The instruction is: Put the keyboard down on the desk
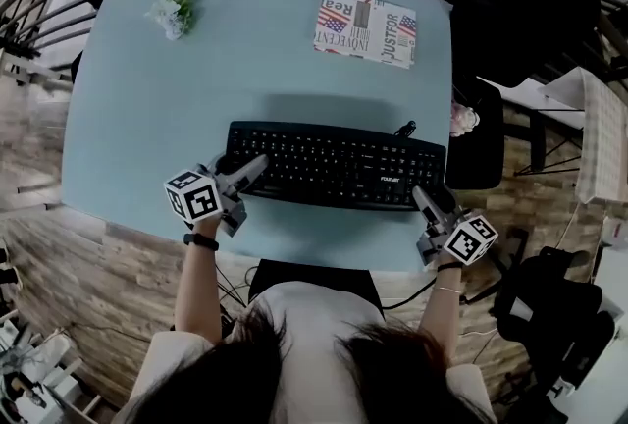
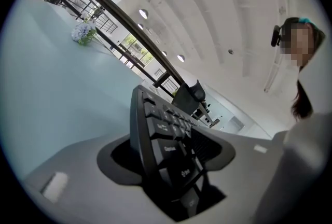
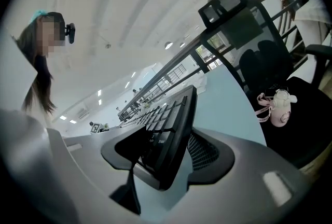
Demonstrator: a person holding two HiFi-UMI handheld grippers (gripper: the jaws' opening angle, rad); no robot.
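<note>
On the pale blue worktop (image 1: 147, 118), near its front edge, the black keyboard (image 1: 334, 165) lies lengthwise in front of the person, keys up. A soft shadow falls on the surface just behind it. Whether its underside already rests on the worktop cannot be told from above.

The left tongs (image 1: 245, 167) reach in over the keyboard's left end. In the left gripper view the end of the keyboard (image 2: 155, 129) stands slanted between the two jaws, with a dark gap along its back face, so these tongs look slack around it rather than pressing. The right tongs (image 1: 424, 198) reach the keyboard's right front corner. In the right gripper view the keyboard's edge (image 3: 171, 124) sits between the jaws and lies against the meshed pad on the right, so they are clamped on it.

Each tool carries a white cube (image 1: 192, 195) with square markers. A dark band (image 1: 200, 241) circles the left wrist.

At the far left of the worktop lies a white flower (image 1: 172, 15), and at the far right a printed sheet (image 1: 365, 27). A black chair (image 1: 510, 10) stands beside the right edge, with a small pink thing (image 1: 463, 118) on its seat.
</note>
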